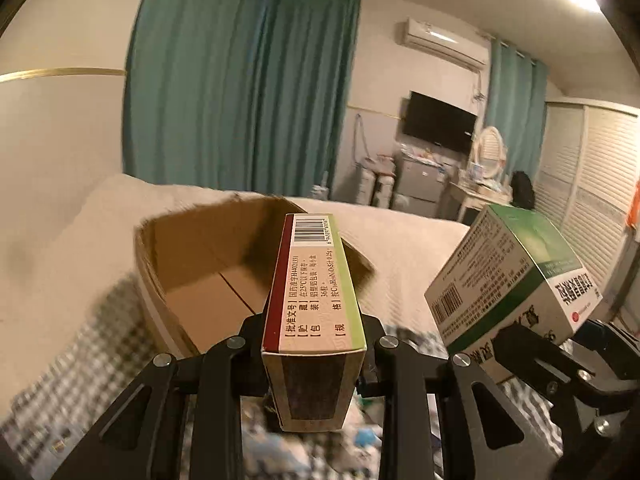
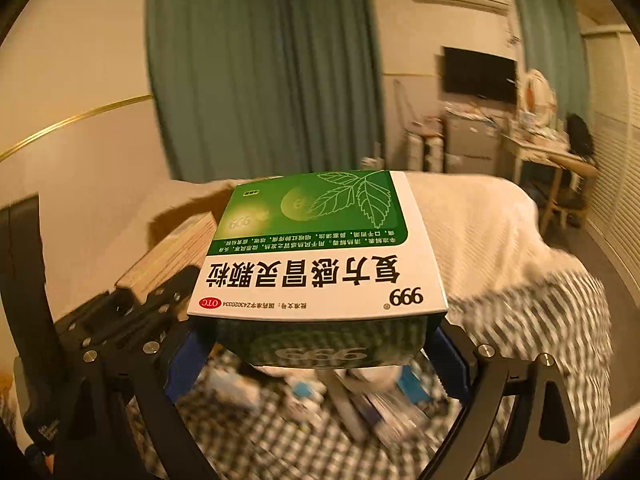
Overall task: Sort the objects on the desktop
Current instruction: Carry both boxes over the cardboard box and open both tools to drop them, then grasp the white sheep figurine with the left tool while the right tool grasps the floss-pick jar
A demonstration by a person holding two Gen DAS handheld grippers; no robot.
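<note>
Now our left tool [image 1: 314, 344] clamps the narrow box [image 1: 314, 280] and our right tool [image 2: 316, 344] the green box [image 2: 320, 248]; both could collide above the carton [image 1: 192, 256], lower centre.

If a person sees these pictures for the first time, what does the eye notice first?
First, the green and white medicine box clamped in the right gripper, filling the middle of the right wrist view. Next, the narrow red-edged box held in the left gripper, with the open cardboard box just behind it.
</note>
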